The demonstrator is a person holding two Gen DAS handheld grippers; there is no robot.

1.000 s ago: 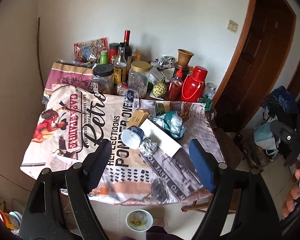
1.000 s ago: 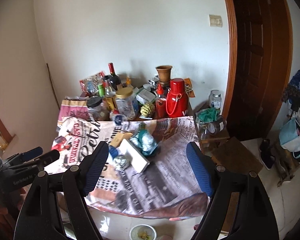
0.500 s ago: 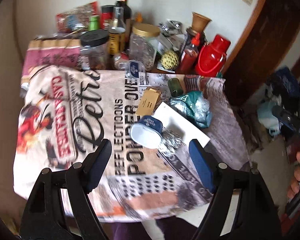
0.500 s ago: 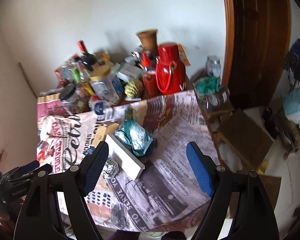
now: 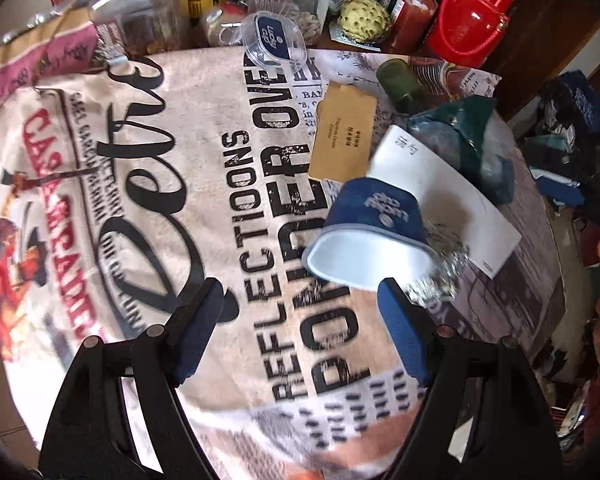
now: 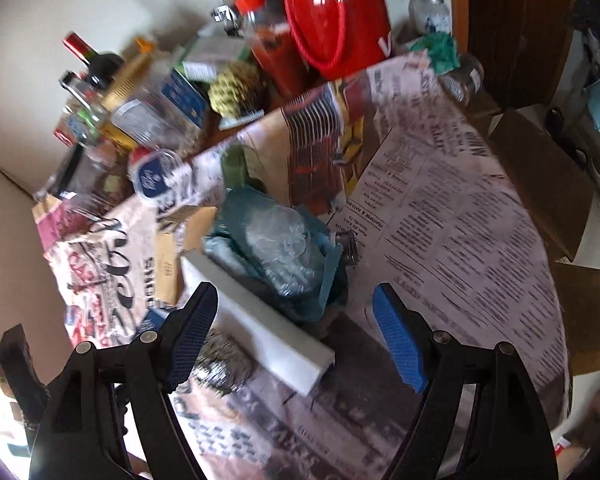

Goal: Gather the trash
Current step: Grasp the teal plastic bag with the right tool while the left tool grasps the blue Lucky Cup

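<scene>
A blue plastic cup [image 5: 374, 228] lies on its side on the printed tablecloth [image 5: 148, 184], white inside facing me. A foil ball [image 5: 446, 264] sits right of it, also in the right wrist view [image 6: 220, 364]. A white box [image 5: 456, 196] [image 6: 260, 320], a brown paper packet [image 5: 344, 136] and a crumpled teal plastic bag [image 5: 472, 140] [image 6: 284, 248] lie behind. My left gripper [image 5: 300, 312] is open and empty, just short of the cup. My right gripper [image 6: 296, 316] is open and empty, above the white box and the bag.
Jars, bottles, a red thermos [image 5: 468, 28] [image 6: 336, 12], a green fruit [image 5: 364, 20] and a clear lid [image 5: 274, 42] crowd the table's far edge. A dark green bottle [image 5: 400, 80] lies by the bag. Cardboard boxes [image 6: 540, 184] stand on the floor at right.
Both grippers have moved forward and down toward the table. The cup, foil ball, box and bag now loom much closer. Both stay open.
</scene>
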